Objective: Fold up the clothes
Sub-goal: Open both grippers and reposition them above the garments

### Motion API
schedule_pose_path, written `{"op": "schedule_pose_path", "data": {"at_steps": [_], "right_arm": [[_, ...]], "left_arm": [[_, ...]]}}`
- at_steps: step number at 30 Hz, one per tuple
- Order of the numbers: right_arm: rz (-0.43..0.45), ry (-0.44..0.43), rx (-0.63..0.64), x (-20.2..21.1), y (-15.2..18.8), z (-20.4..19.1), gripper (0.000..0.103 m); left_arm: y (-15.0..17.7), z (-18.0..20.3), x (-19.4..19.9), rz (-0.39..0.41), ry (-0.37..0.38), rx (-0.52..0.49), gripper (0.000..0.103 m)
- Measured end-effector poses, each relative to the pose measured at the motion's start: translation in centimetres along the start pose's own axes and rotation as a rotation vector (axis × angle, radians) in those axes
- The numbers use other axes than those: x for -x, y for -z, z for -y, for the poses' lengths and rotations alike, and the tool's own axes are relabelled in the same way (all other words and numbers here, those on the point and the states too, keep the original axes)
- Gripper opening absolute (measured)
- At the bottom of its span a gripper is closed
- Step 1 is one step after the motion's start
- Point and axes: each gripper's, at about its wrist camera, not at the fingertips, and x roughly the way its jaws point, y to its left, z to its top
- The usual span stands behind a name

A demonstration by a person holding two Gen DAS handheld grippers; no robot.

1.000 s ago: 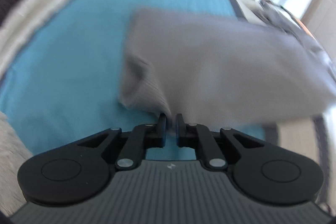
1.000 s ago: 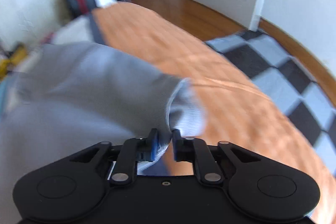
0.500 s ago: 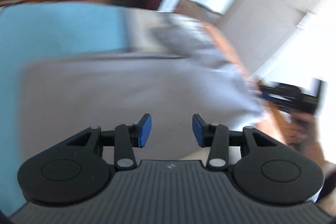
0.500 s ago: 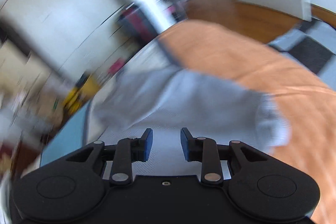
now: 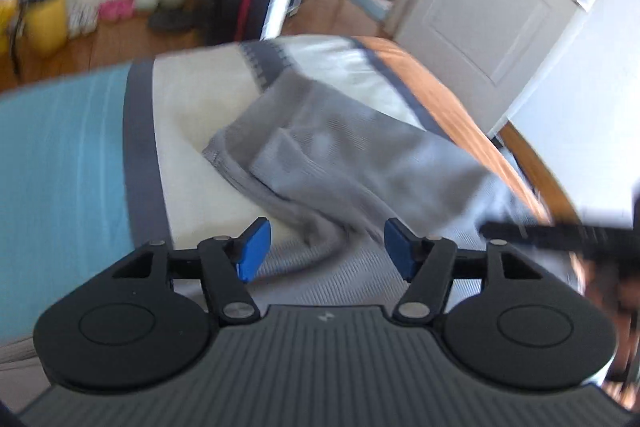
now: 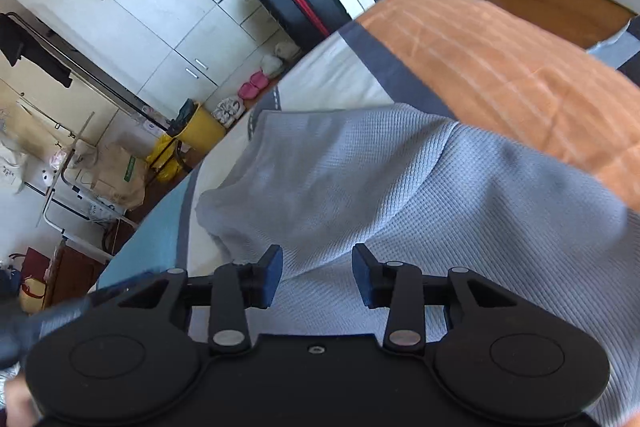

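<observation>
The grey garment (image 5: pixel 352 163) is lying on the bed, across the cream stripe (image 5: pixel 188 131) and up to the orange stripe (image 6: pixel 500 67) of the bed cover. In the left wrist view the left gripper (image 5: pixel 326 247) is opening, its blue fingers (image 5: pixel 252 251) standing wide apart above a fold of the garment, not touching it. In the right wrist view the right gripper (image 6: pixel 318 273) is also opening, with a smaller gap, and the cloth (image 6: pixel 400 195) is lying just beyond its fingers (image 6: pixel 272 275), which are gripping nothing. The garment's hem is pointing to the left of the frame, where the cream stripe and the blue stripe (image 5: pixel 60 167) are lying uncovered. The suitcase (image 6: pixel 296 3) is standing on the floor beyond the bed, at the top of the frame.
</observation>
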Motion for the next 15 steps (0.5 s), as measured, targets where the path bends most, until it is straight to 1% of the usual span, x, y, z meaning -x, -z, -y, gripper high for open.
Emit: {"op": "schedule_pose_path", "data": {"at_steps": [2,3,5,7,9,11,12,13,15], "right_arm": [[0.013,0.003,0.008,-0.6,0.0,0.7,0.044],[0.013,-0.006,-0.002,-0.8,0.1,1.0,0.044],[0.019,-0.023,-0.026,-0.8,0.1,1.7,0.044],[0.025,-0.025,-0.053,-0.5,0.2,2.3,0.044],[0.035,-0.019,-0.057,0.2,0.3,2.7,0.044],[0.048,-0.002,-0.036,1.0,0.5,2.8,0.044],[0.054,0.008,-0.022,1.3,0.4,2.9,0.044],[0.059,0.018,-0.006,1.6,0.4,2.9,0.044],[0.063,0.032,0.027,1.7,0.2,3.1,0.047]], "left_arm": [[-1.3,-1.3,-2.7,-0.013,-0.022,0.062,0.062],[-2.0,-1.8,-3.9,-0.017,-0.041,0.078,0.062],[-2.8,-2.3,-5.8,-0.024,-0.081,0.085,0.063],[-3.0,-2.6,-6.8,-0.009,-0.075,0.08,0.063],[-2.8,-2.1,-7.6,-0.015,-0.119,0.045,0.068],[-2.6,-1.6,-8.3,-0.018,-0.163,0.013,0.079],[-2.8,-1.6,-8.8,-0.012,-0.17,0.012,0.08],[-3.0,-1.6,-9.3,-0.006,-0.177,0.012,0.085],[-3.3,-2.0,-9.8,0.02,-0.164,0.032,0.082]]}}
